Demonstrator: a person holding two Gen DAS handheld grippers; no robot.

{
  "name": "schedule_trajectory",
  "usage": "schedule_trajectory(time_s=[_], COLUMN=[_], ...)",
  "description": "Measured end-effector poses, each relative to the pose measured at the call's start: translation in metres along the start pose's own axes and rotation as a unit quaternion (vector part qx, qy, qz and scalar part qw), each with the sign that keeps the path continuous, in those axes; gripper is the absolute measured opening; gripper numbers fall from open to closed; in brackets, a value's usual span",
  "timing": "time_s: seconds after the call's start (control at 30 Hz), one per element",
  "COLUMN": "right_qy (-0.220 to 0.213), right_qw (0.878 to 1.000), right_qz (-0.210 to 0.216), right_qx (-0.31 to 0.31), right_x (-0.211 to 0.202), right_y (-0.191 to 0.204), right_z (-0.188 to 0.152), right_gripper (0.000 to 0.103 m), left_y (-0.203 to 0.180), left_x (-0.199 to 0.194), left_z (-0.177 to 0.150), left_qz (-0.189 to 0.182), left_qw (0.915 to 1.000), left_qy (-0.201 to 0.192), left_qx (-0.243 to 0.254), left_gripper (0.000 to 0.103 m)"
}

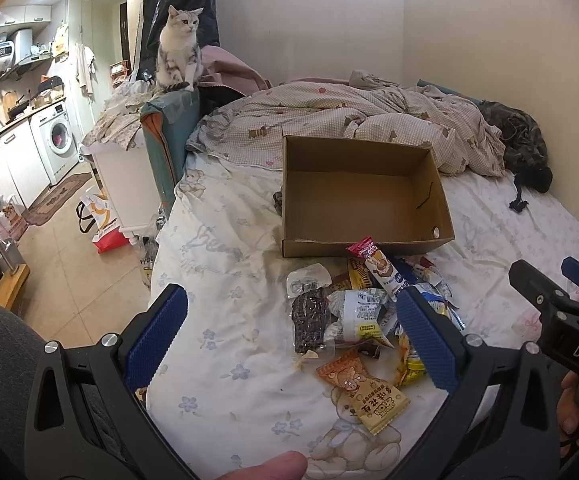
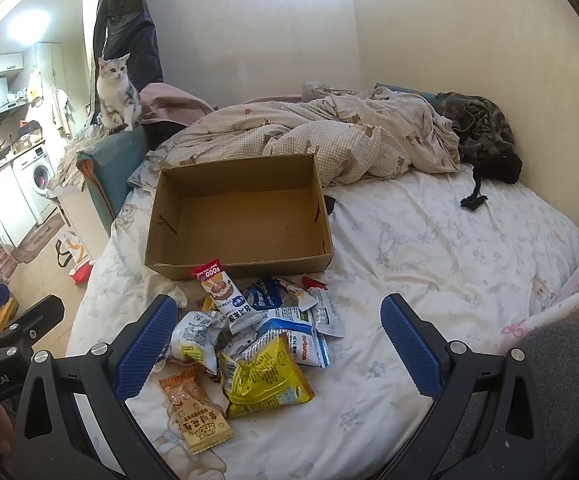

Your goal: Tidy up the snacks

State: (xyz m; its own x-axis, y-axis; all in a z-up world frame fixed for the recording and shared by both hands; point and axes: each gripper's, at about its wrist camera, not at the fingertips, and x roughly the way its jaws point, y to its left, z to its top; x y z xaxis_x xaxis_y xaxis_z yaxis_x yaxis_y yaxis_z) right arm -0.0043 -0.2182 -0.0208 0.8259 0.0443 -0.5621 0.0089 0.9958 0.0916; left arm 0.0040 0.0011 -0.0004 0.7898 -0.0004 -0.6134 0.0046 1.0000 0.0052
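The snacks lie in a loose pile on the bed sheet, in the lower middle of the right wrist view, just in front of an open cardboard box that holds nothing. A yellow bag and an orange packet lie at the near edge of the pile, and a packet with a red top leans close to the front wall of the box. The right gripper has its blue fingers spread wide; most of the pile appears between them in the frame, and they pinch nothing. The left gripper is also spread, at the bottom of the left wrist view, with the same pile between its fingers and toward the right one. I cannot tell if any finger touches a packet. In the upper left of both views a cat sits on a piece of furniture beside the bed. A crumpled duvet lies behind the box.
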Motion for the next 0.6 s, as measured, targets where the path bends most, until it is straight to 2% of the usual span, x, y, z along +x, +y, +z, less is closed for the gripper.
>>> schedule_trajectory(time_s=[0.6], right_qy=[-0.002], right_qw=[1.0], right_qz=[-0.004], right_qx=[0.001], right_x=[-0.001], right_y=[0.001], right_z=[0.0016], right_gripper=[0.103], left_y=[-0.0003], left_x=[0.0009], left_z=[0.0], left_qz=[0.0], left_qw=[1.0], left_qy=[-0.001], left_qx=[0.0], left_gripper=[0.103])
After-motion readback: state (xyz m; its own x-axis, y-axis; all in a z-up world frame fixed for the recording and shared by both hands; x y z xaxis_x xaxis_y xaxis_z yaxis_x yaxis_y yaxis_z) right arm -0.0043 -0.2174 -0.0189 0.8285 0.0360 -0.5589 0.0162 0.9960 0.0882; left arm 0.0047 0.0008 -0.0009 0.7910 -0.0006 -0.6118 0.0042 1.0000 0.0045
